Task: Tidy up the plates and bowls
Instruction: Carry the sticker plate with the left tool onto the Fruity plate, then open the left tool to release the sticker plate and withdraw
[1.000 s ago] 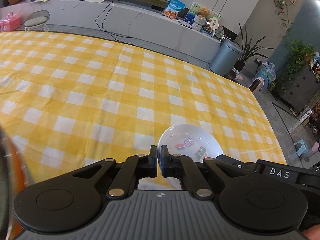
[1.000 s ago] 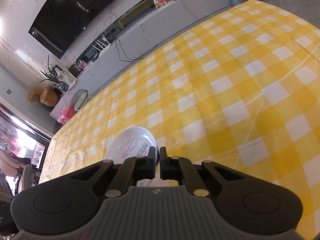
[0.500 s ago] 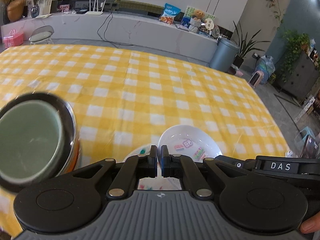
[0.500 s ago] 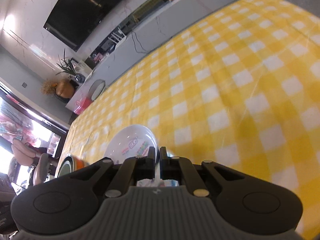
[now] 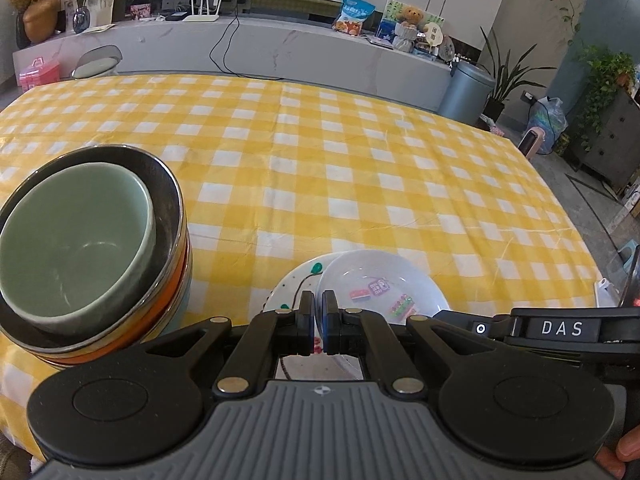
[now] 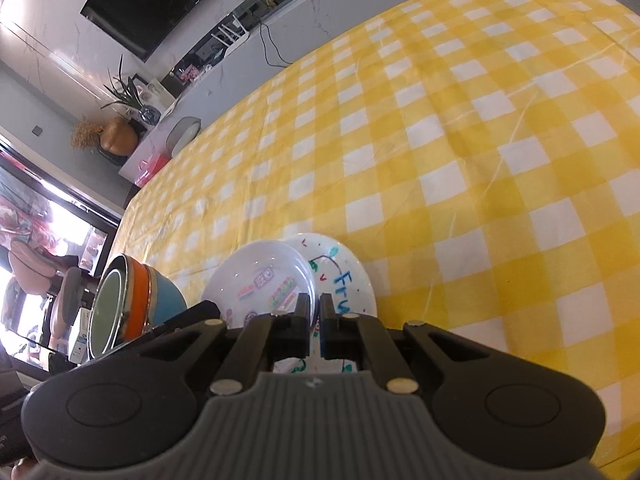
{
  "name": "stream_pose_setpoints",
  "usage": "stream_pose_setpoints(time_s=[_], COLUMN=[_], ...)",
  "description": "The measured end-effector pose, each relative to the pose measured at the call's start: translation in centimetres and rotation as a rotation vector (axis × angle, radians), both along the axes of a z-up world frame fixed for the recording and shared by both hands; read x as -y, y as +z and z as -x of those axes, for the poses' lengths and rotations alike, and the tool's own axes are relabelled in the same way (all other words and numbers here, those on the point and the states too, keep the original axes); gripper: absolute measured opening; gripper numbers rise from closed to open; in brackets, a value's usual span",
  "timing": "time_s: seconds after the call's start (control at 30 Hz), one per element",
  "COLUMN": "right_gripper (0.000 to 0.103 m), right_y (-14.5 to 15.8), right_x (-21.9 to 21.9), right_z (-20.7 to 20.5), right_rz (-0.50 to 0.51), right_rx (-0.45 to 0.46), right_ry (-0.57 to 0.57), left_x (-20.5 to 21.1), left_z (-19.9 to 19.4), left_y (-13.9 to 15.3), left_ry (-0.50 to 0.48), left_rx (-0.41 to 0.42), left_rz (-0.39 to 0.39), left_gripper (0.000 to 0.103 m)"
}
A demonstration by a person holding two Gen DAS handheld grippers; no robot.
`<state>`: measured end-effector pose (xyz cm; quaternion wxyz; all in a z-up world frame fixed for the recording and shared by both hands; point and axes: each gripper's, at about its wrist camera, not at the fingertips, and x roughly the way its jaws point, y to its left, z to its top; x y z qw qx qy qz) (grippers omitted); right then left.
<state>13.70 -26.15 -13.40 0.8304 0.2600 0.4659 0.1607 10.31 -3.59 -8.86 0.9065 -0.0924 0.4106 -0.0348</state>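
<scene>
1. Left wrist view: the left gripper [image 5: 317, 322] has its two fingers drawn close together, pinching the rim of a white plate with stickers [image 5: 380, 294]. Only a narrow slit shows between the pads, and the plate's edge runs into it.
2. The sticker plate overlaps a second white plate with drawn marks [image 5: 298, 286], which lies on the yellow checked tablecloth [image 5: 360, 160]. Whether the sticker plate rests on the lower one or is held just above it cannot be told.
3. To the left stands a stack of bowls [image 5: 92, 248]: a pale green bowl [image 5: 76, 240] sits inside a metal-rimmed one, with an orange band and a light blue bowl below. The stack is near the plates but apart from them.
4. At the far right, part of the other tool, labelled DAS [image 5: 560, 328], crosses the view.
5. Right wrist view: the right gripper [image 6: 315, 322] also has its fingers nearly together, closed on the rim of the same sticker plate [image 6: 260, 280].
6. Here the drawn plate [image 6: 340, 276], with blue lettering, shows to the right of and under the sticker plate.
7. The bowl stack [image 6: 132, 304] appears tilted by the lens at the left, just beside the plates, on the tablecloth [image 6: 460, 140].
</scene>
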Motion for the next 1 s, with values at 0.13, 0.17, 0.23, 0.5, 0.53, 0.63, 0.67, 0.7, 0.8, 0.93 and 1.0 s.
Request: stream_pose_setpoints(time_s=[0.13,0.17,0.23,0.5,0.53,0.63,0.67,0.7,0.8,0.93,1.0], right_gripper=[0.001,0.001,0.001,0.002,0.002,0.001,0.001,0.002,0.005,0.009,0.018], right_y=[-0.4,-0.5,-0.7,-0.7,-0.7,-0.7,-0.7,-0.7,-0.5,-0.1,0.1], right_x=[-0.4,-0.5,-0.6,-1.1,-1.2,-1.3,-1.4,-1.4,-1.5,-1.3,-1.1], right_z=[-0.1,-0.2,-0.3,-0.2,-0.2,-0.2,-0.2,-0.1,-0.1,0.1,0.2], right_rz=[0.011,0.015,0.023,0.078,0.082,0.09,0.093,0.096,0.1,0.103,0.093], right_rx=[-0.005,-0.01,-0.021,-0.031,-0.03,-0.026,-0.025,-0.024,-0.016,0.005,0.012], right_ry=[0.01,0.014,0.017,0.034,0.039,0.046,0.047,0.048,0.054,0.043,0.036], left_x=[-0.1,0.0,-0.1,0.1,0.1,0.4,0.5,0.6,0.8,0.9,0.9], left_z=[0.0,-0.1,0.0,0.0,0.0,0.0,0.0,0.0,0.1,0.3,0.4], left_y=[-0.4,-0.5,-0.6,-1.6,-1.6,-1.7,-1.7,-1.6,-1.6,-1.5,-1.3], left_ry=[0.006,0.005,-0.001,-0.018,-0.018,-0.025,-0.029,-0.033,-0.038,-0.042,-0.045], left_rx=[-0.013,-0.019,-0.031,-0.059,-0.059,-0.06,-0.059,-0.058,-0.057,-0.052,-0.047], left_rz=[-0.014,-0.018,-0.016,-0.036,-0.041,-0.058,-0.067,-0.076,-0.092,-0.094,-0.097], left_gripper=[0.004,0.004,0.004,0.006,0.006,0.006,0.006,0.006,0.007,0.024,0.036])
